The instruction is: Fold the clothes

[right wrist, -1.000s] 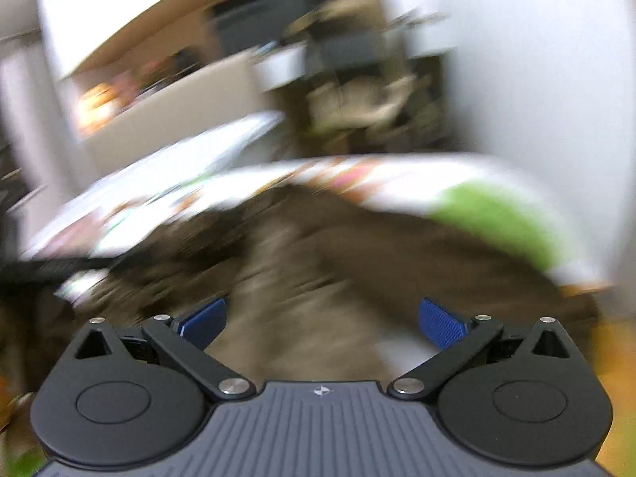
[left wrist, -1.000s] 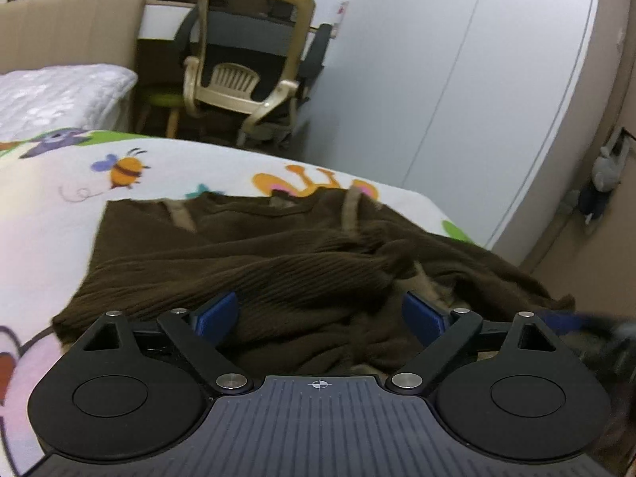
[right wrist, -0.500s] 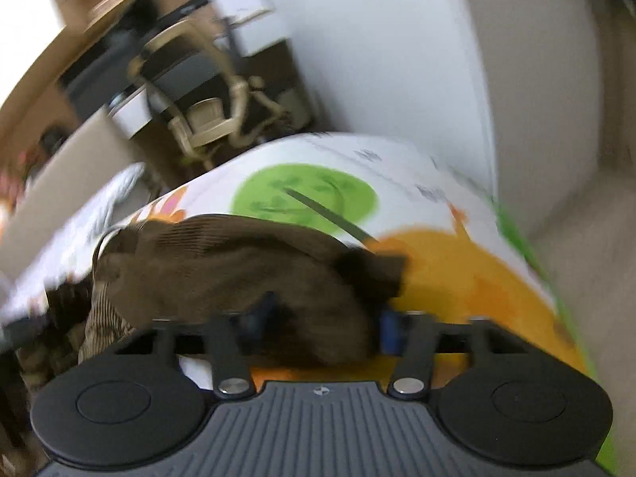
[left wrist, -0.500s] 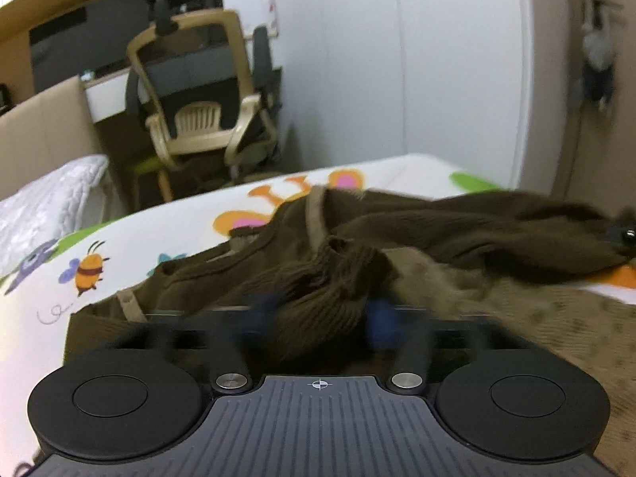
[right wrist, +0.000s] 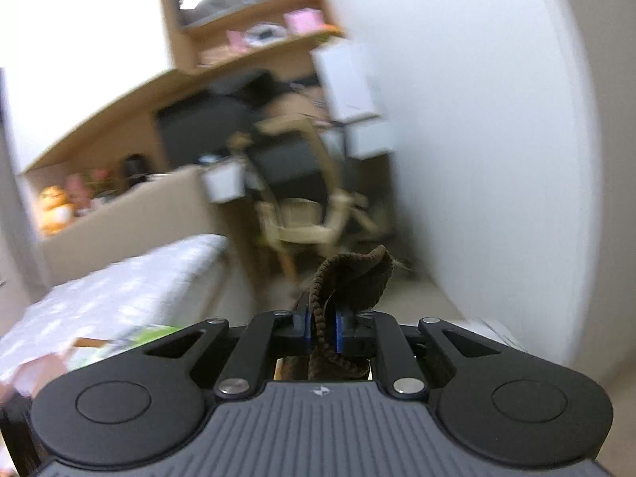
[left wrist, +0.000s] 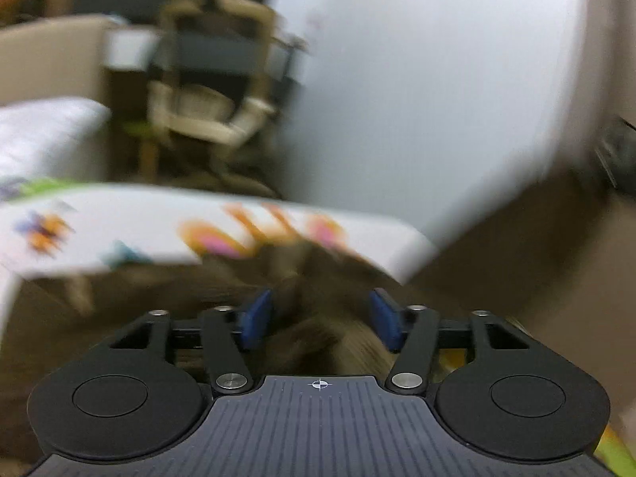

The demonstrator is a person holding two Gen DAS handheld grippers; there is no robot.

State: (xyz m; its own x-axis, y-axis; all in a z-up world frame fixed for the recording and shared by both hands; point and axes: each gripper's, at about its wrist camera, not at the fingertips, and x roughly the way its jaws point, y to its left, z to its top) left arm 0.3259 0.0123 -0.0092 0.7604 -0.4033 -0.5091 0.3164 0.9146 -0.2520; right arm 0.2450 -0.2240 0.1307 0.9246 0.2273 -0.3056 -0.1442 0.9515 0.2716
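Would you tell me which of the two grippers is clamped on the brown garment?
The right gripper, pinching the brown garment; the left gripper is open.

Beige chair by white wall; wooden shelves above.

A home bedroom: cartoon-print bedsheet, padded headboard, desk chair, cluttered wooden shelves.

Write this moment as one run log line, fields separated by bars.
right tool: shut on brown garment, raised | left tool: open over garment | bedsheet behind | view: blurred
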